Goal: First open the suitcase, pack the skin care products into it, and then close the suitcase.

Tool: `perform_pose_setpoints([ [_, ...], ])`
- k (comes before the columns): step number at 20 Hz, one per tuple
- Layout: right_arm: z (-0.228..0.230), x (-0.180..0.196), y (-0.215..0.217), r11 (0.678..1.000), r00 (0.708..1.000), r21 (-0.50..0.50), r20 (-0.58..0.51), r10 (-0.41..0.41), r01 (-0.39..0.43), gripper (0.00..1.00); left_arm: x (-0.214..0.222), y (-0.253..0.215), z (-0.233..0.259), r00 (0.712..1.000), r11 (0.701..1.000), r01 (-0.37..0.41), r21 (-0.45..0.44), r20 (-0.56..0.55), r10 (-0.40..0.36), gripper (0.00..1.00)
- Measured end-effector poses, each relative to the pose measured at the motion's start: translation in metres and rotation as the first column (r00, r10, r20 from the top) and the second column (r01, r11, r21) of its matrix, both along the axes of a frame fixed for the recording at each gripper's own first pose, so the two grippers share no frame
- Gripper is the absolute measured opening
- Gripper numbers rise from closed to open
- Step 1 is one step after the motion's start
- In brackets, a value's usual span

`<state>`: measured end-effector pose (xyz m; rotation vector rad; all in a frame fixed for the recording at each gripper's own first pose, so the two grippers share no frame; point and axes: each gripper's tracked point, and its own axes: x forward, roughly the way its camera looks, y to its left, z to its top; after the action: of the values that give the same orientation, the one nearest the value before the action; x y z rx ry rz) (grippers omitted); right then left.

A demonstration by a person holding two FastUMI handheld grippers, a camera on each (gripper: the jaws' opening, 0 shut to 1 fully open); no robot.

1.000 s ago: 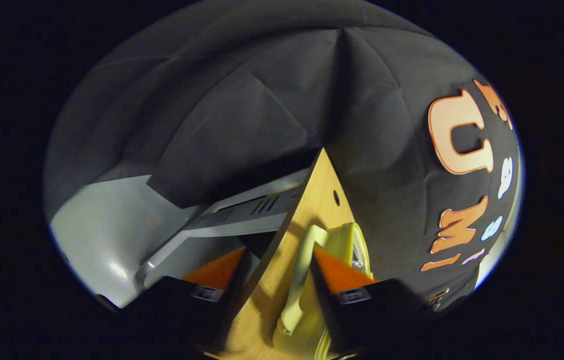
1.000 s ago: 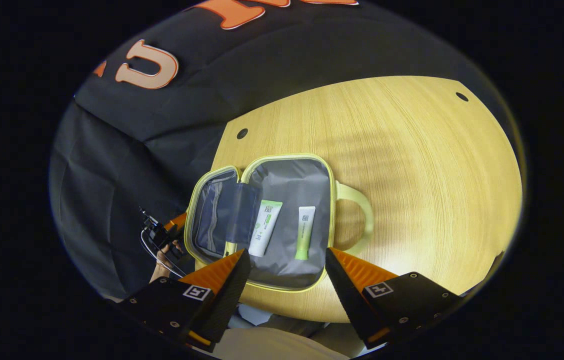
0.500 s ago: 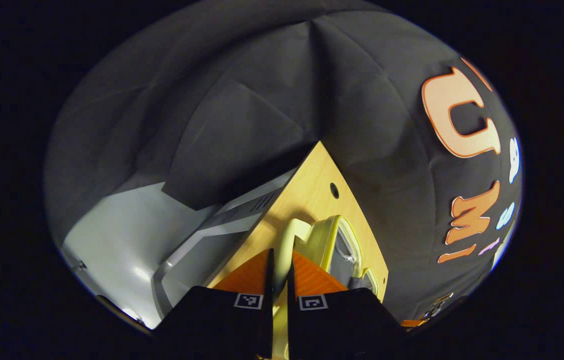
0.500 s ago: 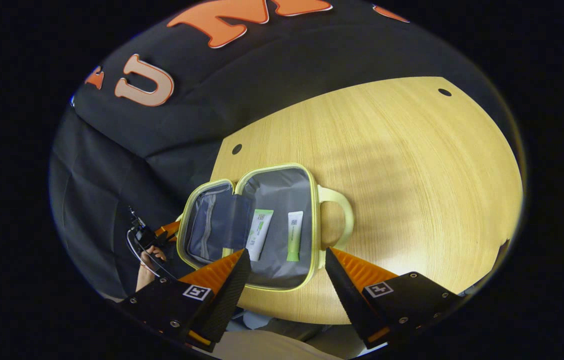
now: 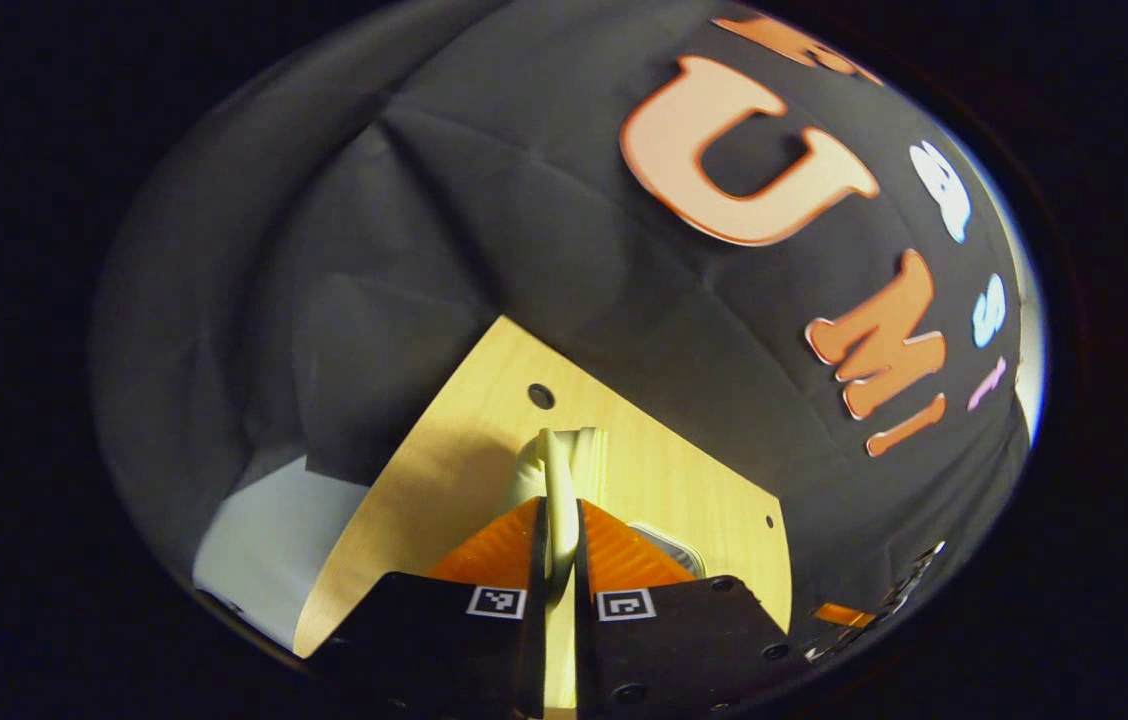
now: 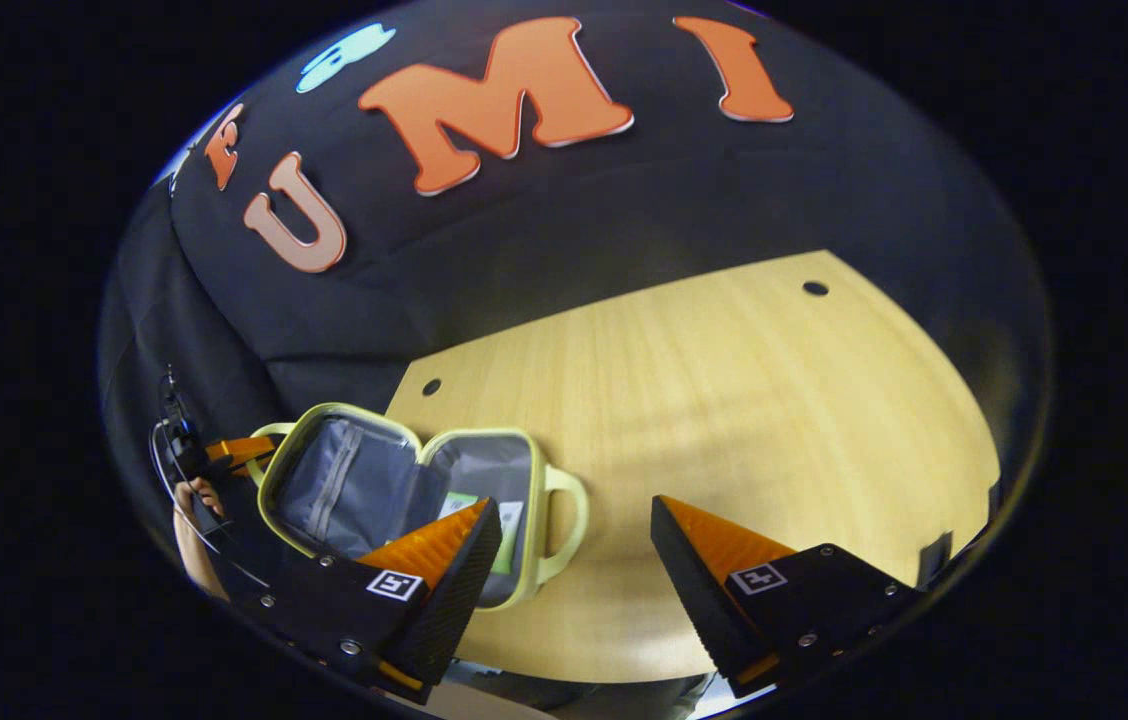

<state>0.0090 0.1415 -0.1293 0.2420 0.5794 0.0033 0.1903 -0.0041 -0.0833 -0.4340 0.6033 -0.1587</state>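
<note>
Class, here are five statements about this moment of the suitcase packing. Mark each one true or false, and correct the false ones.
1. The left claw is shut on the handle of the suitcase lid. True.
2. The right claw grips a skin care tube. False: it is open and holds nothing.
3. The suitcase is fully closed. False: its lid is raised partway, and the grey lining shows.
4. Skin care tubes lie inside the suitcase. True, though the right claw's finger partly hides them.
5. The suitcase stands on the floor. False: it rests on the wooden table.
</note>
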Motion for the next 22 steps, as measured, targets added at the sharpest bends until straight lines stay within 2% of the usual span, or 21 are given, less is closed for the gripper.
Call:
perform_pose_setpoints([
  [6,0.063,-0.014,-0.096,0.991,0.975,-0.066,0.198,-0.104,0.119,0.95,-0.02,-0.1,0.039,0.991,0.983,0.099,0.153,0.077,-0.112,0.12],
  [10,0.091,-0.027,-0.146,0.98,0.946,-0.137,0.31,-0.098,0.146,0.95,-0.036,-0.175,0.037,0.978,0.951,0.161,0.264,0.09,-0.19,0.12],
  [12,0.097,-0.036,-0.167,0.972,0.936,-0.176,0.342,-0.086,0.154,0.95,-0.042,-0.211,0.028,0.977,0.94,0.167,0.297,0.078,-0.198,0.12],
  [17,0.094,-0.046,-0.196,0.976,0.932,-0.185,0.359,-0.041,0.115,0.96,-0.061,-0.293,-0.007,0.966,0.907,0.225,0.356,0.04,-0.256,0.12],
  [22,0.072,-0.057,-0.214,0.976,0.948,-0.198,0.318,-0.021,0.089,0.96,-0.068,-0.364,-0.066,0.945,0.86,0.315,0.401,-0.051,-0.322,0.12],
])
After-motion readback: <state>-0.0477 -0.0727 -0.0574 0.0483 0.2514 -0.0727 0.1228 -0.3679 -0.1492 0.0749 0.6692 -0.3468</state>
